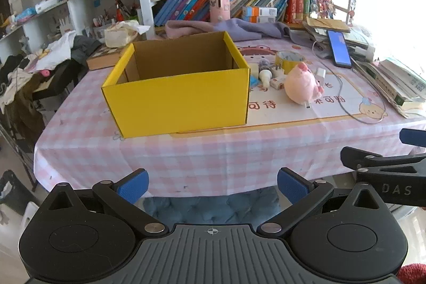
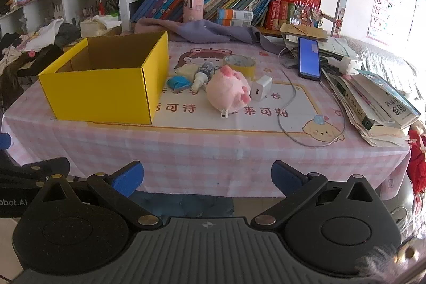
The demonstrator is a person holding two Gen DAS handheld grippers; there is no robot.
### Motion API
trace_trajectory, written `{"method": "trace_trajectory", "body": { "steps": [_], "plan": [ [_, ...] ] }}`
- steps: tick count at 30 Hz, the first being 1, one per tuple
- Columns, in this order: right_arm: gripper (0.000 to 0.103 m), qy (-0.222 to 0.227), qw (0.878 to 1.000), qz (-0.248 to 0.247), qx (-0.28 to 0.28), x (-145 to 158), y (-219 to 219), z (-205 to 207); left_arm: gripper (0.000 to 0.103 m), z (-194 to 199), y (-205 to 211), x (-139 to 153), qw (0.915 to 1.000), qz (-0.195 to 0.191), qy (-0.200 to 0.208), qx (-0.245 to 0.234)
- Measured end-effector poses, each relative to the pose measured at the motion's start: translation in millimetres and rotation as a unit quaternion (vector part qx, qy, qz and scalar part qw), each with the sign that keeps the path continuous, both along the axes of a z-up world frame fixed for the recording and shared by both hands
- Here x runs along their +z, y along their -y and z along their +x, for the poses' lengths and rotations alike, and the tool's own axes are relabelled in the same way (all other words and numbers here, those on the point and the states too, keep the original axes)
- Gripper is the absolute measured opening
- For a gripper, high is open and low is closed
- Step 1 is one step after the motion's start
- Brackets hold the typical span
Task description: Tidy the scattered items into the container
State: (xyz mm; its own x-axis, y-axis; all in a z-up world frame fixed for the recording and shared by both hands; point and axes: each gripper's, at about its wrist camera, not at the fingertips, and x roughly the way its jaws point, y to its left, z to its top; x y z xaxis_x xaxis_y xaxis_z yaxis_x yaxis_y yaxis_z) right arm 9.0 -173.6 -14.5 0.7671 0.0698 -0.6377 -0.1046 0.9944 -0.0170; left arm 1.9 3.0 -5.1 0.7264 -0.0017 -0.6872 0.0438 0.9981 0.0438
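An open yellow cardboard box [image 1: 178, 100] [image 2: 106, 95] stands on the pink checked table, with nothing visible inside. To its right lie a pink plush pig [image 1: 302, 84] [image 2: 229, 91], a white charger plug [image 2: 262, 91] [image 1: 321, 74], a small white dropper bottle [image 2: 201, 77] [image 1: 265, 73], a blue round item [image 2: 178, 83], a small white box [image 1: 277, 83] and a roll of yellow tape [image 2: 239, 64] [image 1: 290, 59]. My left gripper [image 1: 212, 186] and my right gripper [image 2: 207, 177] both hang open before the table's front edge, holding nothing. The right gripper's arm [image 1: 383, 164] shows at the right of the left wrist view.
A phone [image 2: 308, 59] with a grey cable [image 2: 287, 108] lies at the back right. Stacked books [image 2: 378, 103] crowd the right edge. A purple cloth [image 2: 202, 32] lies behind the box, below shelves of books. Clothes [image 1: 40, 65] pile up left of the table.
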Motion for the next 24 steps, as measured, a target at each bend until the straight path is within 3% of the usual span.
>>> {"method": "trace_trajectory", "body": {
  "steps": [18, 24],
  "plan": [
    [0.103, 0.022, 1.0, 0.004, 0.02, 6, 4, -9, 0.103, -4, 0, 3, 0.9998, -0.014, 0.007, 0.01],
    [0.101, 0.025, 0.999, 0.007, 0.021, 7, 3, -12, 0.103, -5, 3, 7, 0.9999, -0.003, 0.01, 0.009]
  ]
}}
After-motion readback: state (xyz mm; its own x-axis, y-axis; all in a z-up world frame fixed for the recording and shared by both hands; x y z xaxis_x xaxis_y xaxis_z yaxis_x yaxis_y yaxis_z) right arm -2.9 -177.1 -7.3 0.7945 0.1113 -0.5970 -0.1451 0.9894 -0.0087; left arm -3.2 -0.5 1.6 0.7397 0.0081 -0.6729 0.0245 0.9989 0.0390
